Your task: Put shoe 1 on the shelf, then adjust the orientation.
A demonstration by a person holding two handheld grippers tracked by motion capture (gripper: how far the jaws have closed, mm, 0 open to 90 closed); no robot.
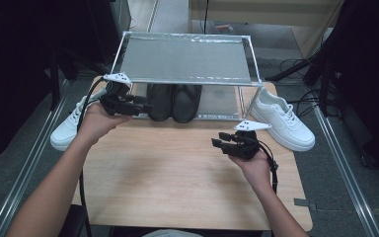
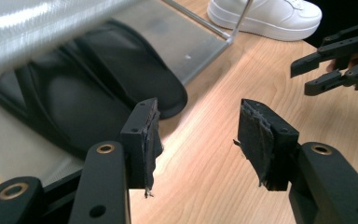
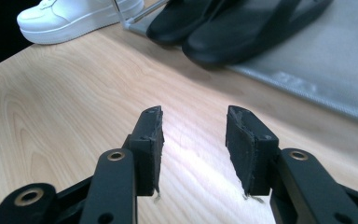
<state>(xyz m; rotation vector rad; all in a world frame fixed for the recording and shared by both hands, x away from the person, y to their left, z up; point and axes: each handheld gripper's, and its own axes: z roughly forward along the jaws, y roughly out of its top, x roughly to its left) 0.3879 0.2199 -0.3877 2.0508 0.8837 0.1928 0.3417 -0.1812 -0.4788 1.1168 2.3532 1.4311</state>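
Shoes [image 1: 173,101] were set on the low shelf [image 1: 222,101], both claws [image 1: 137,105] [image 1: 220,142] were spread empty; a white shoe [image 1: 282,123] likely needed picking next.

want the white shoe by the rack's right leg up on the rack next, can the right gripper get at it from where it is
Probably yes. The right gripper is open and empty over bare table, and the white sneaker sits just beyond it on the table's right edge, outside the shoe rack, with nothing between them.

Lab: cables [image 1: 303,101], floor rails [image 1: 345,173]
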